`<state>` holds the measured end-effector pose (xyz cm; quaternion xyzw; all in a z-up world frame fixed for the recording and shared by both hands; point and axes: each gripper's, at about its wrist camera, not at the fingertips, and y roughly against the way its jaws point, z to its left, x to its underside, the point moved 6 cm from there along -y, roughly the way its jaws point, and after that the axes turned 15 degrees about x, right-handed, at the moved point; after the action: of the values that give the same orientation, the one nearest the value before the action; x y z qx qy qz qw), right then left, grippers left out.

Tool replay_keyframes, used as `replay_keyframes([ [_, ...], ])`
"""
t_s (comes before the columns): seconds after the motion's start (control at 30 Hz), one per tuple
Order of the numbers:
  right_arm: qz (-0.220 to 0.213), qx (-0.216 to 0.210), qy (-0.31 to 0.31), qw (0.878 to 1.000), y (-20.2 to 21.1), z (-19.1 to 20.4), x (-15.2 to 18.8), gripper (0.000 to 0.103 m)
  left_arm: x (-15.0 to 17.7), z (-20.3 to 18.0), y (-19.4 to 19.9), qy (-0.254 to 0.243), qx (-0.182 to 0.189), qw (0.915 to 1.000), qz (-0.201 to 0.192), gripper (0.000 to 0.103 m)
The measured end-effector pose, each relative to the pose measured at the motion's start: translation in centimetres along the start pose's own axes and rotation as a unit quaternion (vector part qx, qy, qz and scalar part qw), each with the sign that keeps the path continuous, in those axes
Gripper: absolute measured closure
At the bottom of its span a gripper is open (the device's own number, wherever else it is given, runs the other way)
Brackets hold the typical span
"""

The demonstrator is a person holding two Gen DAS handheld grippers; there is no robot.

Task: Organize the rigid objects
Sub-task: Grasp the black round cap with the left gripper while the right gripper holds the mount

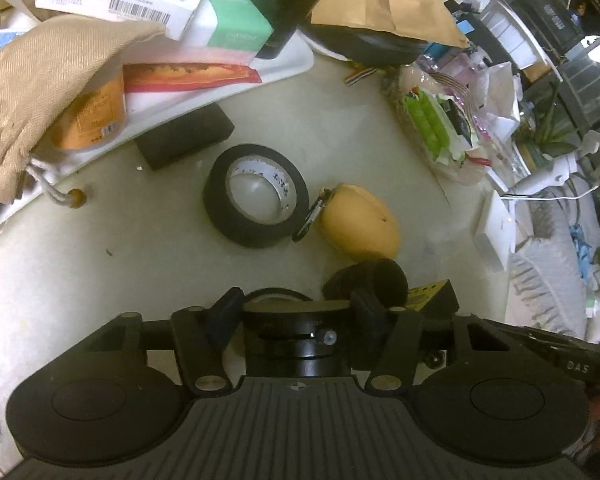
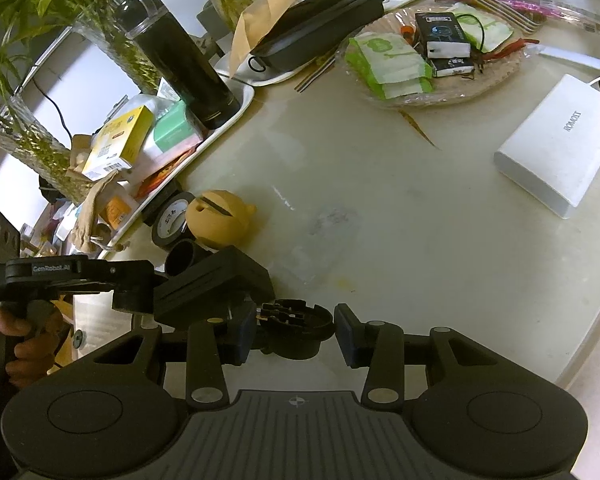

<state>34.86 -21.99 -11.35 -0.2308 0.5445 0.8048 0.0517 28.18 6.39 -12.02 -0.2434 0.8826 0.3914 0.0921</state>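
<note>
Grippers both working low over the bench (image 2: 400, 220): left hand-held gripper (image 1: 296, 316) is closing around a black cylinder (image 1: 296, 340), right hand-held gripper (image 2: 296, 330) is clamping a black round holder (image 2: 296, 326). Seat pads squarely before lifting, avoiding the tape roll (image 1: 256, 196).

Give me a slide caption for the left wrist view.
Left gripper closing around a black cylinder, with tape roll and yellow pouch ahead.
</note>
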Motion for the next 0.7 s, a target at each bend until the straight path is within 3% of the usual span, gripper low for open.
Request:
replay_keyframes([
  [0.17,-0.007,-0.004,0.000,1.000,0.3,0.2,-0.2,0.058,0.6,-1.1,0.3,-0.029,-0.010,0.9995,0.003,0.046],
  [0.7,-0.036,-0.018,-0.002,0.999,3.2,1.0,0.4,0.058,2.1,-5.1,3.1,-0.106,-0.038,0.9926,-0.047,0.046],
])
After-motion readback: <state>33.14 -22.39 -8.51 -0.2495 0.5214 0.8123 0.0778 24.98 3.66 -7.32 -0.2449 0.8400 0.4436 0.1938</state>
